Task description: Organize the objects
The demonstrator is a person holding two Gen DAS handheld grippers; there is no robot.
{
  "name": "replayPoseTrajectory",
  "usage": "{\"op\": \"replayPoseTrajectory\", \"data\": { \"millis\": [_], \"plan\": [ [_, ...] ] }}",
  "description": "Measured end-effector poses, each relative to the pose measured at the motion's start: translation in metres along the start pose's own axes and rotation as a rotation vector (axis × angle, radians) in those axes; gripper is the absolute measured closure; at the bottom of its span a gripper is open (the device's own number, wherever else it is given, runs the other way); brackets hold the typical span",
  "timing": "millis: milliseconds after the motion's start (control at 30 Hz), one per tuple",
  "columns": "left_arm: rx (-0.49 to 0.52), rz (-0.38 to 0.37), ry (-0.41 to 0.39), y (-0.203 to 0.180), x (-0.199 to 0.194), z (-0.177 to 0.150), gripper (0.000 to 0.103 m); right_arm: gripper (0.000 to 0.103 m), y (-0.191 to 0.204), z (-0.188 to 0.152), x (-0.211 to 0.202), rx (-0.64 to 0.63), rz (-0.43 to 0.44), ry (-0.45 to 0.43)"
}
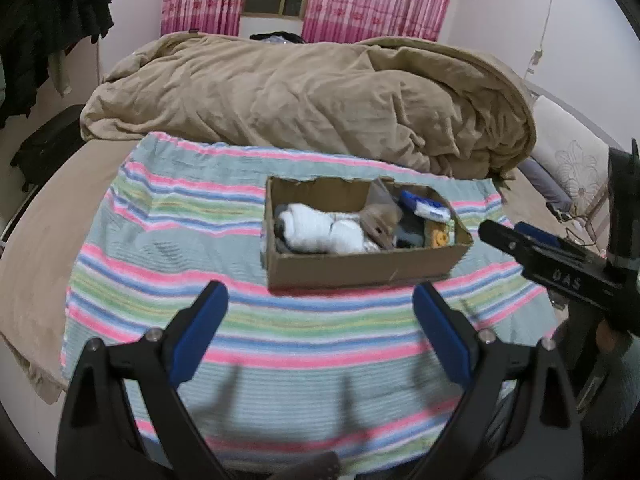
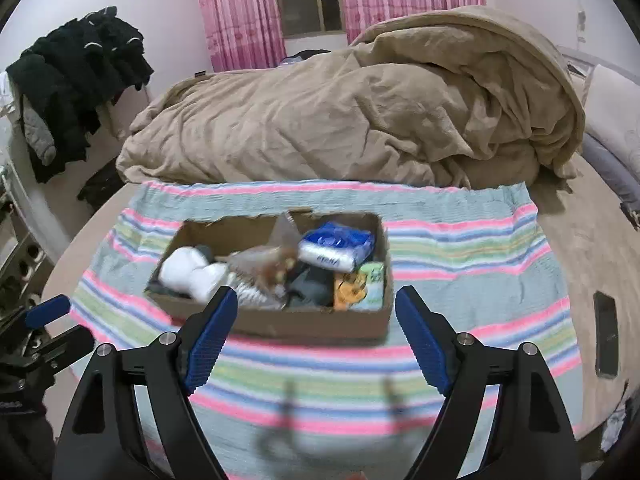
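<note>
Nearest my lens, the left gripper (image 1: 320, 312) stands wide with nothing between its blue pads, hanging over the striped blanket (image 1: 168, 240). My right gripper (image 2: 316, 320) is spread wide too and empty, its tips just short of the near wall of the cardboard box (image 2: 280, 322).

The box sits mid-blanket, already packed: white rolled socks (image 2: 192, 270) at its left end, a crinkled clear bag (image 2: 260, 264) in the middle, a blue tissue pack (image 2: 336, 246) and a yellow-green packet (image 2: 360, 284) at the right end. Beyond lies the heaped tan duvet (image 2: 360, 120); a dark phone (image 2: 606, 334) rests well off to the right.

My worry: the tissue pack rides high on the pile, so a careless swing could knock it out or drag the light box across the soft cloth.
</note>
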State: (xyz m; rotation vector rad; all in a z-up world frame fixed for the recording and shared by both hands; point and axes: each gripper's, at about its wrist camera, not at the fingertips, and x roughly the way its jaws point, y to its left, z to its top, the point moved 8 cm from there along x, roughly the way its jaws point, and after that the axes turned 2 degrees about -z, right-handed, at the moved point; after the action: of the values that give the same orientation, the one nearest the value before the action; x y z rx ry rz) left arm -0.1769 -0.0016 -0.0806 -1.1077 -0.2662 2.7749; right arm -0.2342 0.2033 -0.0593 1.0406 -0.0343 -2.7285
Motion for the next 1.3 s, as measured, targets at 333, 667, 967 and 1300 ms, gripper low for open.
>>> {"op": "replayPoseTrajectory", "data": {
  "millis": [333, 667, 967, 1300],
  "plan": [
    [-0.026, 0.023, 0.003, 0.006, -0.035, -0.027, 0.008, 0.019, 0.027, -0.031, -0.045, -0.007, 0.026, 0.005],
    [-0.01, 0.039, -0.011, 0.006, -0.056, -0.041, 0.008, 0.019, 0.039, -0.053, -0.068, -0.007, 0.041, 0.005],
    [0.006, 0.037, -0.017, -0.001, -0.06, -0.04, 0.008, 0.019, 0.036, -0.056, -0.076, 0.004, 0.046, -0.009],
    [0.0, 0.044, -0.027, 0.003, -0.062, -0.036, 0.003, 0.019, 0.036, -0.055, -0.079, 0.004, 0.046, -0.013]
  ]
}}
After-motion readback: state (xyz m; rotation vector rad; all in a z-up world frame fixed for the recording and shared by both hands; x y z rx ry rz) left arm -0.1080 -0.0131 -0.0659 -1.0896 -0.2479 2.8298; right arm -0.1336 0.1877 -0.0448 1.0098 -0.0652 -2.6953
